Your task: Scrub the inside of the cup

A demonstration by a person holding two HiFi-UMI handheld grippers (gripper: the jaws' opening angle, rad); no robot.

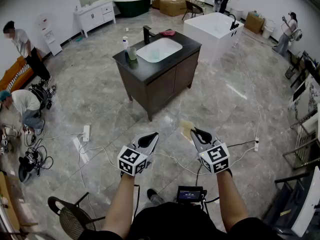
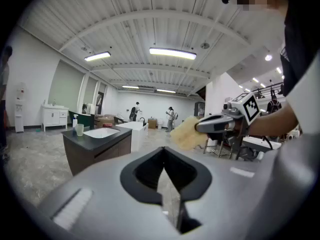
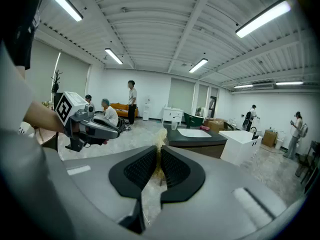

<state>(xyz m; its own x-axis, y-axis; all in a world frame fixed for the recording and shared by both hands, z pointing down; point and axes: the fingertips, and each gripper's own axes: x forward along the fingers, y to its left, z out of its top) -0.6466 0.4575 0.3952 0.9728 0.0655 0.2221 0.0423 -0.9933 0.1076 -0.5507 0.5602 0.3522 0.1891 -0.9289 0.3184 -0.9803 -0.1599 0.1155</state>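
Observation:
A translucent cup point(image 1: 132, 53) stands on the dark vanity top point(image 1: 145, 67), left of the white basin, a few steps ahead of me. The left gripper view shows the cup point(image 2: 79, 129) small in the distance, and so does the right gripper view point(image 3: 174, 124). My left gripper point(image 1: 152, 136) is held at waist height, shut and empty, its jaws meeting point(image 2: 164, 150). My right gripper point(image 1: 193, 131) is shut on a yellow sponge point(image 1: 186, 126), whose edge pokes up between the pads point(image 3: 160, 136). The sponge point(image 2: 187, 132) is also seen from the left gripper view.
A soap bottle point(image 1: 125, 43) and black tap point(image 1: 146, 33) share the vanity top. A white bathtub point(image 1: 215, 29) stands behind it. Cables and a power strip point(image 1: 85, 132) lie on the floor at the left, near two people. A black chair point(image 1: 70, 216) is beside me.

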